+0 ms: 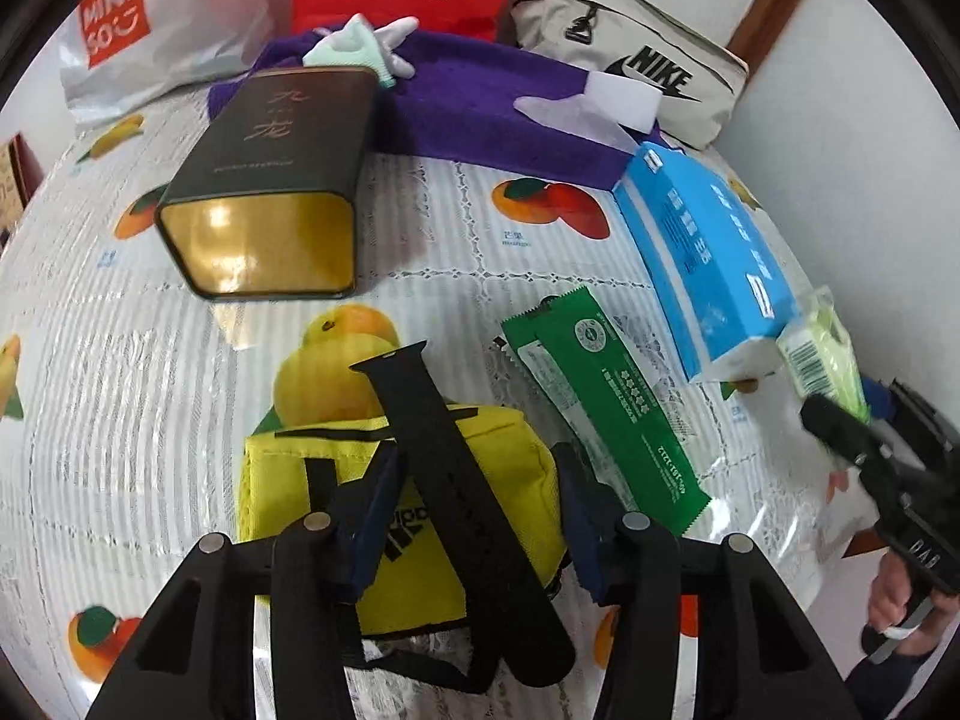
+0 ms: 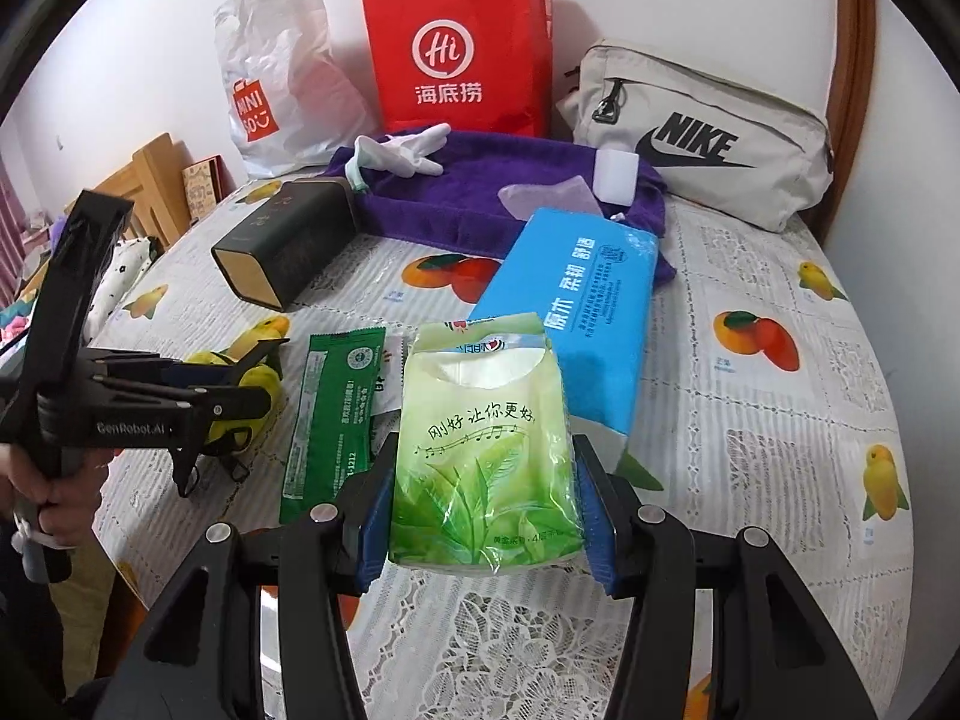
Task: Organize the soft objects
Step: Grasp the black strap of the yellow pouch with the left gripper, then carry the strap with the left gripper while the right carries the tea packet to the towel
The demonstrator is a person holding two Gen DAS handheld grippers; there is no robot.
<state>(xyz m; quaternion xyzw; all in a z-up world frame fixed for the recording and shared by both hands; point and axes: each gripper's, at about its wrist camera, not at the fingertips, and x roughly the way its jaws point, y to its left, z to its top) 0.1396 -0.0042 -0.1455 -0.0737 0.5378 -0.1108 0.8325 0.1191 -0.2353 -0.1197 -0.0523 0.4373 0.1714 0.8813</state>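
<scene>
- Left wrist view: left tongs [image 1: 462,516] low in the frame, blue pads astride a black strap [image 1: 456,468] lying over a yellow pouch [image 1: 420,534]; pads close on either side, contact not clear, so pinching or only straddling cannot be told.
- Strap's long axis running from upper left to lower right, roughly along the line the tongs point, pouch directly beneath.
- Just right of the pouch, a green sachet [image 1: 600,414]; further right, a blue tissue pack [image 1: 702,252]; upper left, a dark tin [image 1: 270,180] on its side; behind, a purple towel [image 1: 480,102].
- Right wrist view: right tongs [image 2: 483,516] pinching a green tissue packet [image 2: 486,450], held upright at centre, above the surface [image 2: 780,420].
- Blue pack just behind the packet, sachet left of it: both crowding any set-down near centre.
- Left hand nearer the pouch, far left of this frame.
</scene>
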